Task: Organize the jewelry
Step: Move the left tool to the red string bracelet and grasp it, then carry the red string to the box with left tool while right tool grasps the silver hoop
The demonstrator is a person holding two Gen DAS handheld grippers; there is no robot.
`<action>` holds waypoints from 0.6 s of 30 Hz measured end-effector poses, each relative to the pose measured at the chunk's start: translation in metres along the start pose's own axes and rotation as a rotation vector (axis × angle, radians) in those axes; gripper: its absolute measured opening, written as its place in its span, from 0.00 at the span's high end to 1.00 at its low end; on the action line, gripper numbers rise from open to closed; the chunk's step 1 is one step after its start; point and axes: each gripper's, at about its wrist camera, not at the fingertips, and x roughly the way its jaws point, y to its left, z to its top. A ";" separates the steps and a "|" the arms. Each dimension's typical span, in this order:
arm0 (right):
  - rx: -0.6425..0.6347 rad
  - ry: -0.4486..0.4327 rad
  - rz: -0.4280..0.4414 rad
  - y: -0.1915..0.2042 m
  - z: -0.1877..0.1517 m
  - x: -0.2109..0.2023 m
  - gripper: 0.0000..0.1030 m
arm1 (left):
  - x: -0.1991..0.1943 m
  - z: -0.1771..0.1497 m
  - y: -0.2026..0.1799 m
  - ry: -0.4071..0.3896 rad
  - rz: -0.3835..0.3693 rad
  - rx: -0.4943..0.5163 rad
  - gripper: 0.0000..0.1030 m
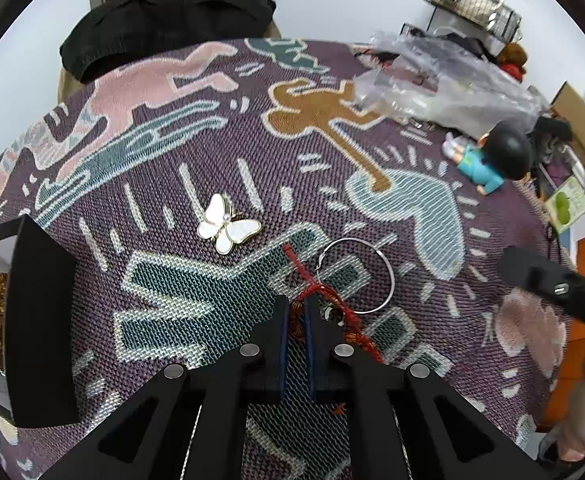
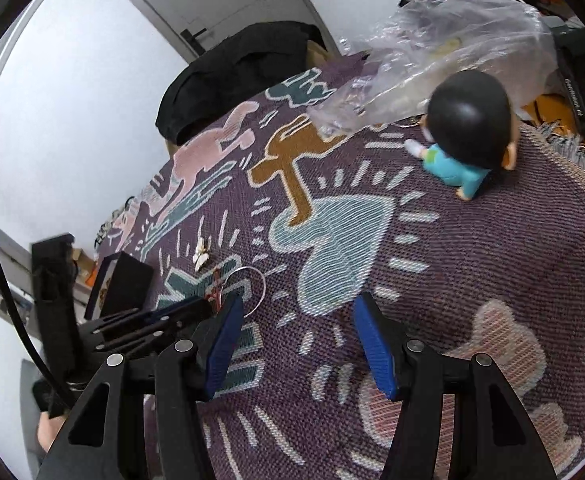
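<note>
Fingers of the left gripper (image 1: 296, 306) are pinching a red braided string bracelet (image 1: 324, 300) on the purple patterned cloth (image 1: 212, 160) that covers the counter, likely to lift it. It lies tangled with a thin silver hoop (image 1: 376, 252). A white and gold butterfly brooch (image 1: 228, 226) sits nearby. An open black jewelry box (image 1: 36, 320) waits at the left, probably for these things. The right gripper (image 2: 298, 308) hangs above the cloth with fingers spread, holding nothing.
</note>
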 end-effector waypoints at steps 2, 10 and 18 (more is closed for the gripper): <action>-0.013 0.016 -0.002 0.006 -0.001 0.007 0.43 | -0.007 -0.001 0.003 -0.016 -0.012 -0.009 0.93; -0.079 0.073 -0.031 0.031 -0.002 0.034 0.43 | -0.039 -0.001 0.028 -0.088 -0.029 -0.070 0.93; -0.123 0.152 -0.116 0.053 0.007 0.066 0.43 | -0.065 -0.003 0.051 -0.149 -0.033 -0.116 0.93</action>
